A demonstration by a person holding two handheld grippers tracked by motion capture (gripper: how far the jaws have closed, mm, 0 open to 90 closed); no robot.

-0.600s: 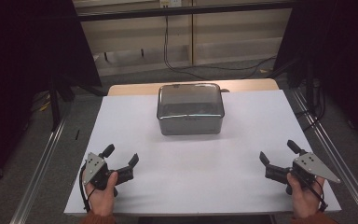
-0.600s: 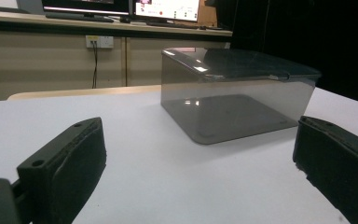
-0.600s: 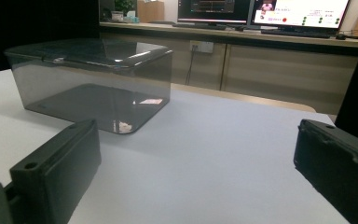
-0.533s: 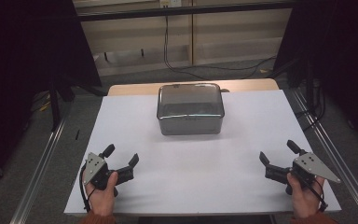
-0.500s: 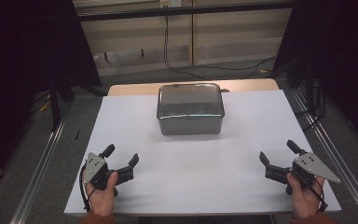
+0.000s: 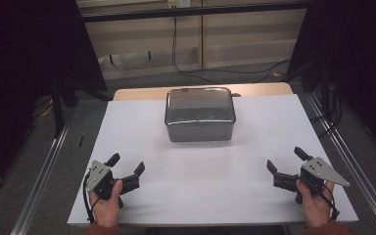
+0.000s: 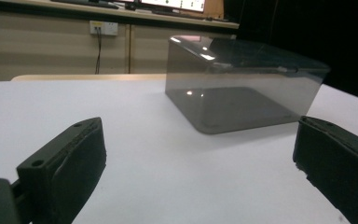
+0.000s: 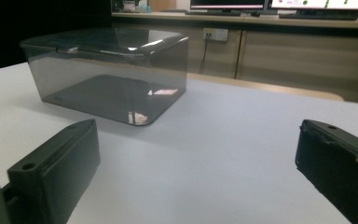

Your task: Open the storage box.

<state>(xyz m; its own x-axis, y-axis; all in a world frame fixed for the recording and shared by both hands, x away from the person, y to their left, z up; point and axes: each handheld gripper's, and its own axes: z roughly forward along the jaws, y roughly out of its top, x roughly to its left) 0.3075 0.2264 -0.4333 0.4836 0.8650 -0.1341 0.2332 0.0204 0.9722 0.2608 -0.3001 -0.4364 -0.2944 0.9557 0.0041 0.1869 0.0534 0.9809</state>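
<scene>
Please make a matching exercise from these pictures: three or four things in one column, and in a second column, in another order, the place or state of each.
Things:
1. left gripper
2. right gripper
3. box
4. table

Places or states:
A. smoky and see-through, lid on, near the far edge
B. white top that bears the rest
C. jaws open, near corner at the left of the high view
D. jaws open, near corner at the right of the high view

Pairs: 1-C, 2-D, 3-A, 4-B
</scene>
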